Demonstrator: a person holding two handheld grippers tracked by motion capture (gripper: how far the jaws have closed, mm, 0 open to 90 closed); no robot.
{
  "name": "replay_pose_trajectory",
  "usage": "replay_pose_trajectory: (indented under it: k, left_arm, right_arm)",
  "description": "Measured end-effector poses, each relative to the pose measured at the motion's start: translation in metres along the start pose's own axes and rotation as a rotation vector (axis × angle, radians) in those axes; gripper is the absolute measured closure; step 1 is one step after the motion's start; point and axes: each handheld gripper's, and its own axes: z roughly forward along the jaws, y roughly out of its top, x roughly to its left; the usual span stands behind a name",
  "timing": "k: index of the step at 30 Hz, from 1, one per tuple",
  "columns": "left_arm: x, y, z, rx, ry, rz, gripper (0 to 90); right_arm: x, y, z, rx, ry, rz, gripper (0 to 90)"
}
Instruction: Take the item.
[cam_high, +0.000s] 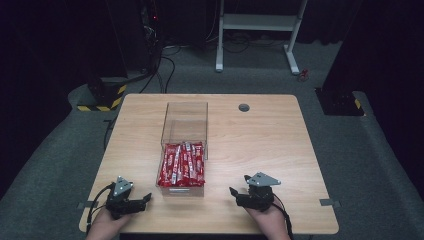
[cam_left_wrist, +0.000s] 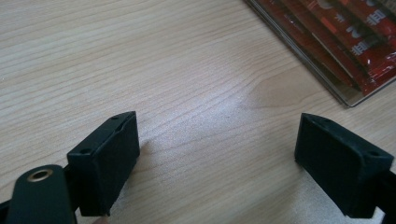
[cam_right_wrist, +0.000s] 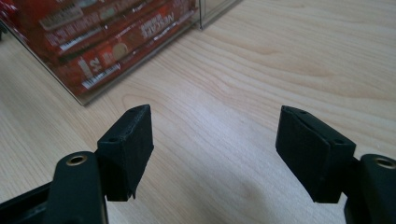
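Here the clear box (cam_high: 182, 145) lies between both spread grippers' fingers (cam_left_wrist: 109, 161)

The pale wood-grain tabletop (cam_left_wrist: 187, 70) looked smooth and faintly sheened; glossy red foil sachets (cam_right_wrist: 107, 42) filled a clear plastic box (cam_high: 184, 120) ahead of each matt black gripper (cam_left_wrist: 217, 154).

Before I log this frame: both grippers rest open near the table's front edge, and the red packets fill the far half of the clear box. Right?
Not quite. In the high view the red packets fill the near half of the clear box; its far half is empty. Left gripper and right gripper are open.
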Motion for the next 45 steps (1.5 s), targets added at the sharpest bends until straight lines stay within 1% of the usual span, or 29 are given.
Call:
replay_pose_trajectory:
  k: [3, 6, 8, 12, 19, 24, 33, 35, 36, 40, 44, 45]
  left_arm:
    - [0.0, 0.0, 0.0, -0.002, -0.005, -0.01, 14.2]
    - [0.0, 0.0, 0.0, -0.003, -0.005, -0.009, 14.2]
    - [0.0, 0.0, 0.0, -0.001, -0.002, -0.001, 14.2]
    - [0.0, 0.0, 0.0, -0.001, -0.003, -0.002, 14.2]
    - [0.0, 0.0, 0.0, -0.002, 0.001, 0.001, 14.2]
    - [0.0, 0.0, 0.0, -0.002, 0.001, 0.001, 14.3]
    - [0.0, 0.0, 0.0, -0.002, 0.002, 0.002, 14.2]
    - [0.0, 0.0, 0.0, -0.002, 0.002, 0.001, 14.3]
    - [0.0, 0.0, 0.0, -0.002, 0.001, 0.001, 14.2]
    - [0.0, 0.0, 0.0, -0.001, 0.002, 0.001, 14.2]
    - [-0.001, 0.0, 0.001, -0.003, 0.001, -0.002, 14.2]
    - [-0.001, 0.0, 0.001, -0.003, 0.0, -0.003, 14.3]
  right_arm:
    - [0.002, 0.007, -0.002, -0.007, 0.0, -0.009, 27.6]
    - [0.003, 0.012, -0.004, -0.009, 0.006, -0.015, 27.8]
    - [0.003, 0.017, -0.005, -0.016, 0.002, -0.018, 28.0]
    - [0.004, 0.022, -0.004, -0.021, 0.001, -0.02, 28.0]
    - [0.007, 0.033, -0.005, -0.047, 0.009, -0.03, 27.9]
    - [0.009, 0.043, -0.002, -0.063, 0.016, -0.042, 28.1]
    - [0.012, 0.056, 0.002, -0.077, 0.015, -0.046, 28.0]
    - [0.013, 0.059, 0.003, -0.089, 0.017, -0.046, 28.0]
    - [0.015, 0.063, 0.003, -0.097, 0.014, -0.057, 28.0]
    - [0.017, 0.065, 0.004, -0.106, 0.017, -0.055, 28.1]
    - [0.022, 0.069, 0.006, -0.111, 0.017, -0.064, 28.2]
    - [0.022, 0.07, 0.006, -0.112, 0.022, -0.059, 28.3]
